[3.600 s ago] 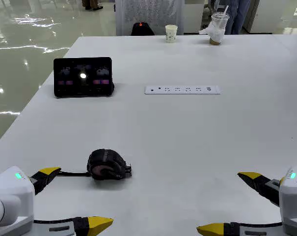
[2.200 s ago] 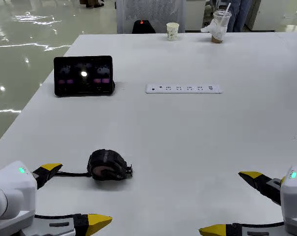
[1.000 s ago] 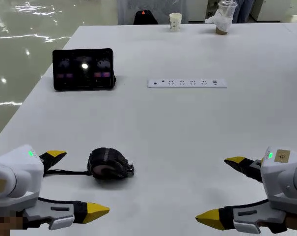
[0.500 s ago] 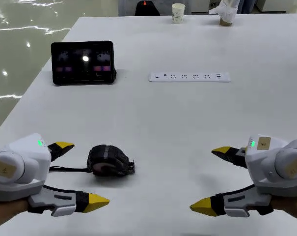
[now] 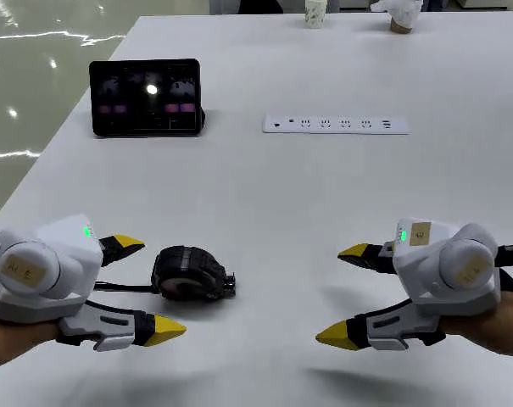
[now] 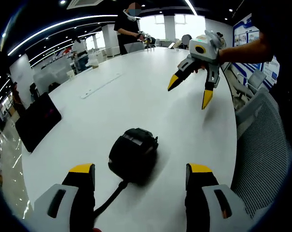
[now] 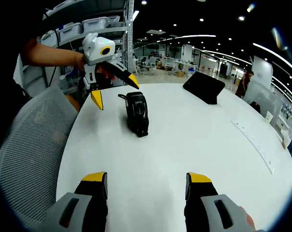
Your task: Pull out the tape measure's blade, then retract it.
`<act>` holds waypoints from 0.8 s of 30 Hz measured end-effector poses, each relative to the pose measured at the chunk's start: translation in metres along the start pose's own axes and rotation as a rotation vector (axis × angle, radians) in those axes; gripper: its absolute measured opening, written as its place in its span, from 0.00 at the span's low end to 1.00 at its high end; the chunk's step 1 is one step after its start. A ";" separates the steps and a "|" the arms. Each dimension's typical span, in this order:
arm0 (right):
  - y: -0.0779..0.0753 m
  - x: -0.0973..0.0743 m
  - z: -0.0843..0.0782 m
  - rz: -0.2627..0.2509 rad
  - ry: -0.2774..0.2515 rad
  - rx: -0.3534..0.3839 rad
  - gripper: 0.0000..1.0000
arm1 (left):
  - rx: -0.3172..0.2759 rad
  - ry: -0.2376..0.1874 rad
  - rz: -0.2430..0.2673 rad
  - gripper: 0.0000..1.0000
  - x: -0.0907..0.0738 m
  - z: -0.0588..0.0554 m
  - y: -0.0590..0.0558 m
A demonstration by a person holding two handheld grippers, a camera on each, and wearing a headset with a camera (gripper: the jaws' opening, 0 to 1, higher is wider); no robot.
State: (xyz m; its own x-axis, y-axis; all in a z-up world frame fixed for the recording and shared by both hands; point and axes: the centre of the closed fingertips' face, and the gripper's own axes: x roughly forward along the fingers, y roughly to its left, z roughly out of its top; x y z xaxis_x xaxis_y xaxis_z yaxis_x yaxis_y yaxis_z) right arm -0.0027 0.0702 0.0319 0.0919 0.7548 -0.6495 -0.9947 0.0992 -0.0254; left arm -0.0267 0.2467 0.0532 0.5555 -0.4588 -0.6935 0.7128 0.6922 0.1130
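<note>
The tape measure (image 5: 188, 273) is seen just ahead of the left gripper (image 5: 161, 285), which is spread wide and empty. The right gripper (image 5: 330, 294) is likewise spread, empty.

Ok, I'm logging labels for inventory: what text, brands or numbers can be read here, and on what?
Nothing reads clearly.
Sticker on the left tool: marks too blurred to read.
Two stickers on the right tool: too blurred.
Tablet screen: glowing icons, no legible words.
Tape measure: no legible marking.

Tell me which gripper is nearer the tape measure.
Left. The left gripper sits right beside the tape measure, jaws open toward it; the right gripper, also open, is well away on its other side.
</note>
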 end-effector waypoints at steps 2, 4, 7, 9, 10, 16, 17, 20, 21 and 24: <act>-0.002 0.006 0.002 0.011 0.004 -0.014 0.61 | 0.017 0.013 0.002 0.70 0.001 -0.001 0.003; -0.003 0.012 0.004 0.025 0.006 -0.026 0.60 | 0.022 0.019 -0.003 0.69 0.003 -0.001 0.004; -0.003 0.019 0.006 0.041 0.016 -0.045 0.55 | 0.043 0.034 -0.012 0.66 0.005 0.000 0.007; -0.004 0.024 0.008 0.050 0.019 -0.054 0.53 | 0.050 0.037 -0.018 0.64 0.006 0.001 0.008; -0.004 0.026 0.009 0.057 0.021 -0.062 0.51 | 0.052 0.037 -0.020 0.63 0.006 0.002 0.008; -0.003 0.041 0.016 0.087 0.032 -0.094 0.43 | 0.078 0.056 -0.042 0.57 0.011 0.002 0.008; -0.004 0.044 0.018 0.094 0.034 -0.101 0.42 | 0.083 0.060 -0.047 0.57 0.012 0.002 0.008; -0.004 0.051 0.021 0.108 0.042 -0.119 0.37 | 0.100 0.069 -0.062 0.53 0.014 0.003 0.008; -0.005 0.053 0.022 0.112 0.043 -0.122 0.36 | 0.102 0.071 -0.067 0.52 0.015 0.003 0.008; -0.005 0.061 0.026 0.124 0.047 -0.135 0.33 | 0.112 0.084 -0.088 0.49 0.017 0.002 0.009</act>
State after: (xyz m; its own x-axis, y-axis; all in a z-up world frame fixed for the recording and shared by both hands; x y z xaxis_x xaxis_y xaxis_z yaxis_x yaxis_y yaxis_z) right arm 0.0090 0.1324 0.0123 -0.0307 0.7243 -0.6888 -0.9956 -0.0831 -0.0431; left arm -0.0103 0.2438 0.0443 0.4545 -0.4635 -0.7607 0.8031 0.5826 0.1249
